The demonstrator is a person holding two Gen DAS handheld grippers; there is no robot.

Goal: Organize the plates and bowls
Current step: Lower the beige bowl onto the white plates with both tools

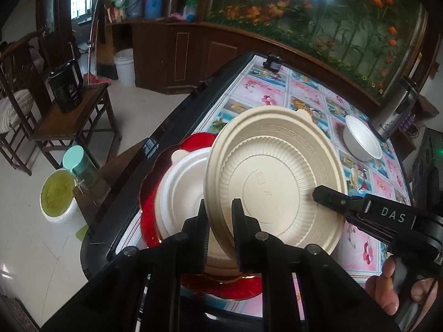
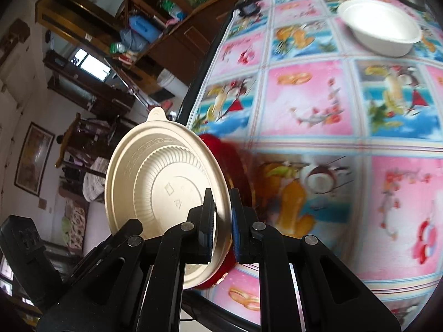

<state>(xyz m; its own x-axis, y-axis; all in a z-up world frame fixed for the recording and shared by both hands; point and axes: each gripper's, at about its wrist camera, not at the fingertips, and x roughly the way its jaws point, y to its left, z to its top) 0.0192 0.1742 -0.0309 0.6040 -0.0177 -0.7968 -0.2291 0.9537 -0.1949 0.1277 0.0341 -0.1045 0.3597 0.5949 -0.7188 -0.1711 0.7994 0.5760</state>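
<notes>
A beige plate [image 1: 277, 171] [image 2: 160, 182] is held tilted on edge, its ribbed underside facing the cameras. My left gripper [image 1: 221, 221] is shut on its near rim. My right gripper [image 2: 223, 218] is shut on the rim too, and in the left wrist view it reaches in from the right [image 1: 318, 192]. Under the beige plate a white plate [image 1: 182, 191] lies on a red plate [image 1: 149, 221] [image 2: 216, 149] at the table's left edge. A white bowl [image 1: 362, 141] [image 2: 382, 30] stands alone farther back on the right.
The table carries a pink and blue picture cloth [image 1: 277, 94] with a black rim. A steel flask [image 1: 398, 110] stands behind the bowl, and a small black object [image 1: 272, 62] sits at the far edge. A chair holding a black jug [image 1: 66, 91] stands left of the table.
</notes>
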